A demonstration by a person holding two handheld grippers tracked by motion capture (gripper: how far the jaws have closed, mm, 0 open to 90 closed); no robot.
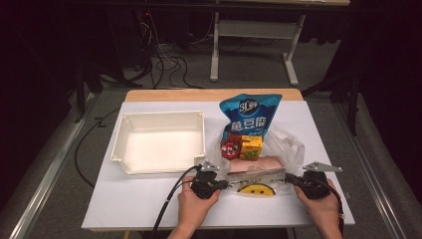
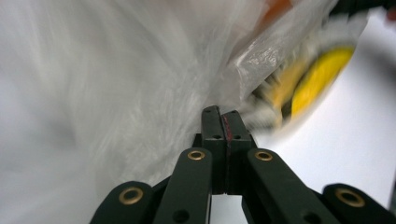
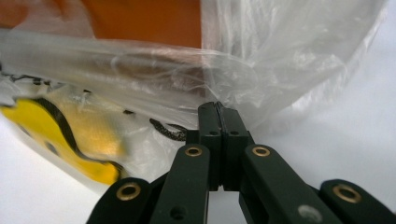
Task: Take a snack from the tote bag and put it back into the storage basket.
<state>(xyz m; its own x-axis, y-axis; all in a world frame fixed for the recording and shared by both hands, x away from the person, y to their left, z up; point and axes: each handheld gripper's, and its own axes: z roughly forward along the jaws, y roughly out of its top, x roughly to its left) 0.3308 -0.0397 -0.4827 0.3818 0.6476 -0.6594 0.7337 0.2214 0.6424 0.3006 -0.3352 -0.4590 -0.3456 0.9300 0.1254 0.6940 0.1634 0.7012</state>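
Each gripper is matt black: the left gripper (image 2: 220, 114) and the right gripper (image 3: 219, 108) both have two flat, slim jaws carried on broad link arms with brass-ringed pivot holes and small dark screw holes. In the high view a black cable (image 1: 171, 191) trails from the left one, and a grey three-cornered plate (image 1: 322, 167) tops the right one. The forearms are bare of sleeves.

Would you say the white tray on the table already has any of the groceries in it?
No, the white tray shows a bare bottom in the high view, while the snacks sit in the clear plastic bag beside it.
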